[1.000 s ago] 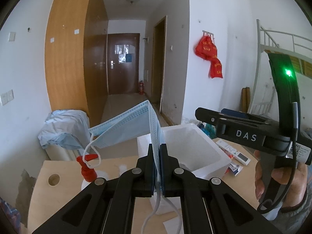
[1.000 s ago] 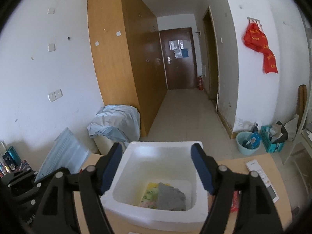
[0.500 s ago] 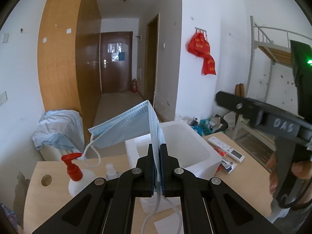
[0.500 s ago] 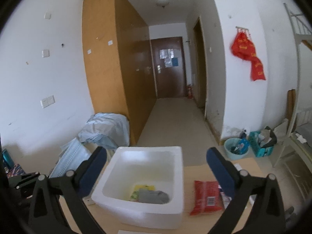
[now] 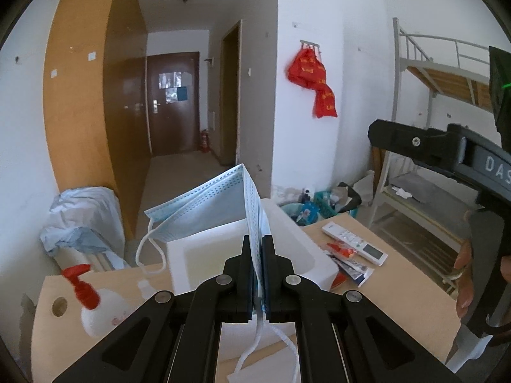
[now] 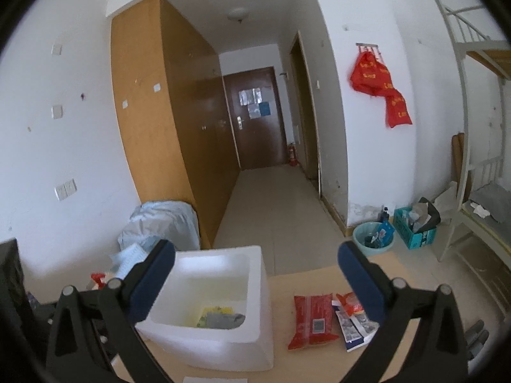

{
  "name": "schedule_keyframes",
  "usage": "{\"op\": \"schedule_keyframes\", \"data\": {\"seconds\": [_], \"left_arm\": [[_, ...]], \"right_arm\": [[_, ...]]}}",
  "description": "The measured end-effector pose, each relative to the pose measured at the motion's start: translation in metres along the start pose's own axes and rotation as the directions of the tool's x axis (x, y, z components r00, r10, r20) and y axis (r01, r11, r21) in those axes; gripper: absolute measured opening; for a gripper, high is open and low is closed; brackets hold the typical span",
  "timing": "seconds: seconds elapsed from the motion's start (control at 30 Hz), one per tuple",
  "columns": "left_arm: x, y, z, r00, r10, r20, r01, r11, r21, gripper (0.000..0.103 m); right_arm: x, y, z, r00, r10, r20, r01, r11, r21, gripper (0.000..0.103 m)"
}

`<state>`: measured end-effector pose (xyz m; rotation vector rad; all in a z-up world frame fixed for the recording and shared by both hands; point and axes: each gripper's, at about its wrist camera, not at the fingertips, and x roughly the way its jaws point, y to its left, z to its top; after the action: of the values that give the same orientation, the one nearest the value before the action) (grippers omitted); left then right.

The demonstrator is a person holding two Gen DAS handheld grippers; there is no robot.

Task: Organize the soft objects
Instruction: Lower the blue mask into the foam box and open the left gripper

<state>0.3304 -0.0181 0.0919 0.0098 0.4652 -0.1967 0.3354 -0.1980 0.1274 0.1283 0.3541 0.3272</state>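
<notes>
Left gripper [image 5: 258, 255] clamped on blue face mask [image 5: 207, 210], mask raised above white foam box [image 5: 306, 249], ear loops dangling. Right gripper [image 6: 255, 274] spread wide, nothing between jaws, hovered over table [image 6: 319, 360]. Box held grey cloth [image 6: 223, 319] and yellow item. Red tissue pack [image 6: 311, 320] lay beside box, remote control [image 5: 353, 247] farther right.

A dorm-style room is showing here: a metal bunk bed [image 5: 424, 73] is standing at the right, a wooden wardrobe [image 6: 153, 121] is lining the hallway to the door [image 6: 255, 118], and red bags [image 6: 380, 86] are hanging.
</notes>
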Motion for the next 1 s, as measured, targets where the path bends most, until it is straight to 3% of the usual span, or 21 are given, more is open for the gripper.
{"op": "schedule_keyframes", "data": {"seconds": [0.5, 1.0], "left_arm": [[0.043, -0.007, 0.002, 0.998, -0.028, -0.049, 0.029, 0.999, 0.021, 0.005], [0.057, -0.004, 0.000, 0.997, 0.004, -0.083, -0.004, 1.000, 0.006, 0.006]], "right_arm": [[-0.001, -0.010, 0.001, 0.997, -0.073, 0.009, 0.073, 0.997, 0.001, 0.103], [-0.003, -0.014, 0.002, 0.998, -0.069, 0.010, 0.069, 0.998, 0.011, 0.103]]}}
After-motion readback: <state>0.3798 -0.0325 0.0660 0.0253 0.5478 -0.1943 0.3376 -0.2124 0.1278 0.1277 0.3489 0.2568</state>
